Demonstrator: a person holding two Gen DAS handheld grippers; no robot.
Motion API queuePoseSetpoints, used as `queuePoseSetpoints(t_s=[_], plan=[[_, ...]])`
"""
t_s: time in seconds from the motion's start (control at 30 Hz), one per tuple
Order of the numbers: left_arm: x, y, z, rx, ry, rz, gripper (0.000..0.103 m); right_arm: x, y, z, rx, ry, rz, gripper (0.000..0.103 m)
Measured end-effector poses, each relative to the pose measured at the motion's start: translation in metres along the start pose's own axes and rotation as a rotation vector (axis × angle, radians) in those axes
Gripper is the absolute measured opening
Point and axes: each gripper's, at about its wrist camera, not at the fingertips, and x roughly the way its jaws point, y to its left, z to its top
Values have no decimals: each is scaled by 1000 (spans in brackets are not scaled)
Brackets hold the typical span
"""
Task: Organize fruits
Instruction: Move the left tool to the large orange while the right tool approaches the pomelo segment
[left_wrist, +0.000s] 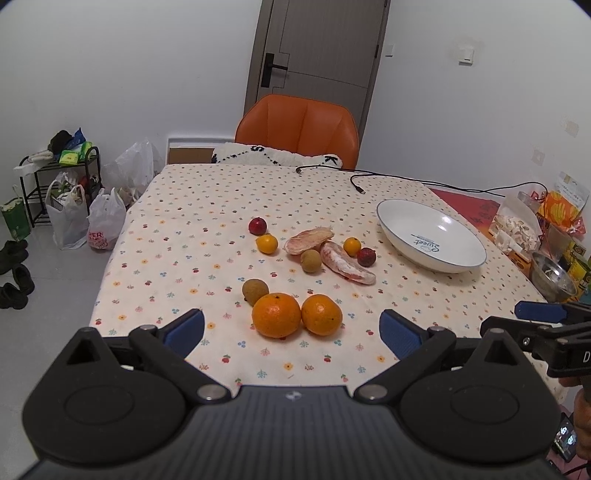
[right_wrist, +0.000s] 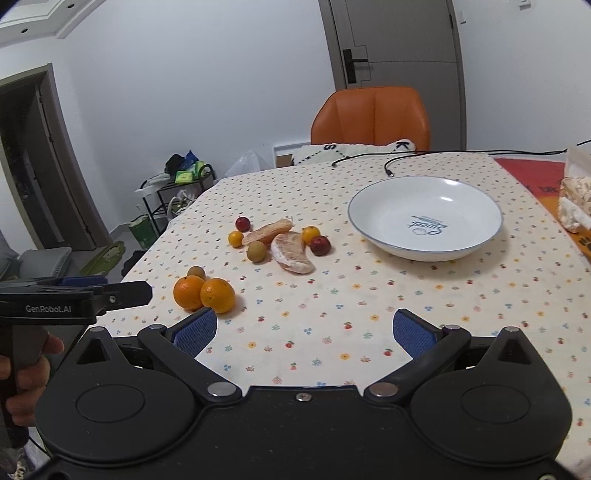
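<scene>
White walls (left_wrist: 129, 74) are closing in the room, with a grey-brown door (left_wrist: 317, 48) sitting shut behind an orange chair (left_wrist: 299, 127) at the far edge of the tabletop (left_wrist: 177, 229), which is wearing a flower-dotted cloth. On the pale grey floor (left_wrist: 37, 314), plastic bags (left_wrist: 85, 221) are crowding a black wire rack (left_wrist: 55, 177), and dark shoes (left_wrist: 14, 273) are lying nearby.
</scene>
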Motion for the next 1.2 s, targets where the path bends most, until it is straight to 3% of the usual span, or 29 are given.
queuePoseSetpoints(t_s=[0.13,0.4,0.77,1.2], plan=[[7,5,-1,-10,-9,2,100,9,0,1,6,6,19,103],[26,13,-2,-19,7,2,89,28,-3,1,29,19,48,103],[55,25,-3,-52,48,-28,66,51,-2,4,18,19,66,102],[73,29,-1,-59,53,-54,59,76,-8,6,40,33,82,97]])
